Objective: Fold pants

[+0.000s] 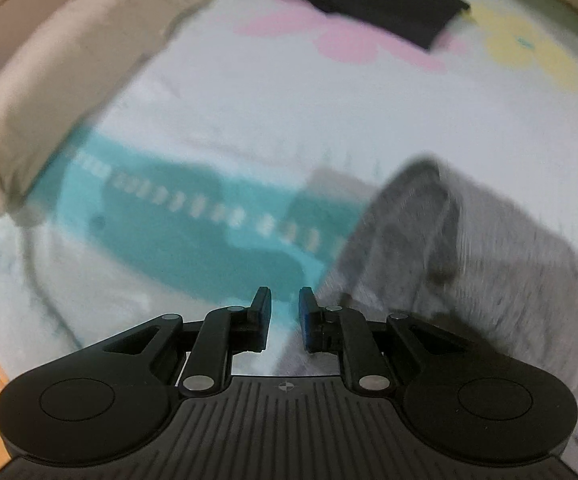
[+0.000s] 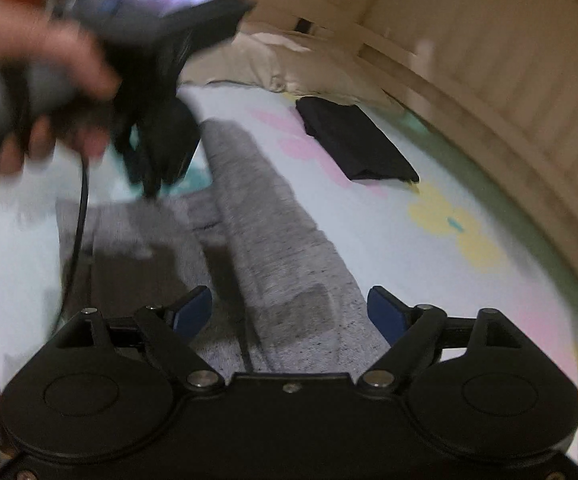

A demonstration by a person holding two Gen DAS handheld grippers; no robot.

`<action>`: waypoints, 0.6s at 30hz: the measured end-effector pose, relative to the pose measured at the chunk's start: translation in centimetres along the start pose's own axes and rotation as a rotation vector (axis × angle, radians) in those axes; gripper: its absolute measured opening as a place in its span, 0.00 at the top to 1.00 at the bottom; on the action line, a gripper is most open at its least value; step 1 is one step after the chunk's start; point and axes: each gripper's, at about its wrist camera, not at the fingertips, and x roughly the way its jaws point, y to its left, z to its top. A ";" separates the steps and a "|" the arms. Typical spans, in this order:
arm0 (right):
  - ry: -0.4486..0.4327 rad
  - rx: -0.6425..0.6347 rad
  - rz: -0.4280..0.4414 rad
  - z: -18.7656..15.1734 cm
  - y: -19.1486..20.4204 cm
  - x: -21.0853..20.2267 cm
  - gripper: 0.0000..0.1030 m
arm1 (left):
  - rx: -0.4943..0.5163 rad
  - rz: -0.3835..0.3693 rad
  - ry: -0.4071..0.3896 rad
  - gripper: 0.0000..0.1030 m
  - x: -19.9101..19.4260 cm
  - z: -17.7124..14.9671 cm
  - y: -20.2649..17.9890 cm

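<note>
Grey pants (image 2: 273, 248) lie spread on the bed, one leg running away from me; in the left wrist view they (image 1: 469, 256) fill the right side, bunched. My right gripper (image 2: 289, 312) is open wide above the near end of the pants, holding nothing. My left gripper (image 1: 285, 316) has a narrow gap between its jaws, empty, just left of the pants' edge. The left gripper and the hand holding it (image 2: 49, 60) show blurred at upper left of the right wrist view, above the pants.
A folded black garment (image 2: 357, 140) lies farther back on the white sheet with pink and yellow flowers (image 2: 449, 220); it also shows in the left wrist view (image 1: 377, 4). A teal printed patch (image 1: 177, 220), beige pillows (image 1: 61, 76) and a slatted headboard (image 2: 509, 92) border the bed.
</note>
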 end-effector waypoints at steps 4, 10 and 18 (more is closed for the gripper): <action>0.036 -0.052 -0.032 -0.2 1.0 1.4 0.43 | -0.028 -0.014 -0.068 0.86 -2.7 0.3 0.3; 0.133 0.069 0.015 0.5 -1.2 3.2 0.85 | -0.039 -0.062 -0.160 0.85 -6.4 0.6 0.6; 0.090 0.196 0.343 1.7 -2.7 -2.9 0.85 | -0.033 -0.003 -0.293 0.86 -9.2 0.3 1.7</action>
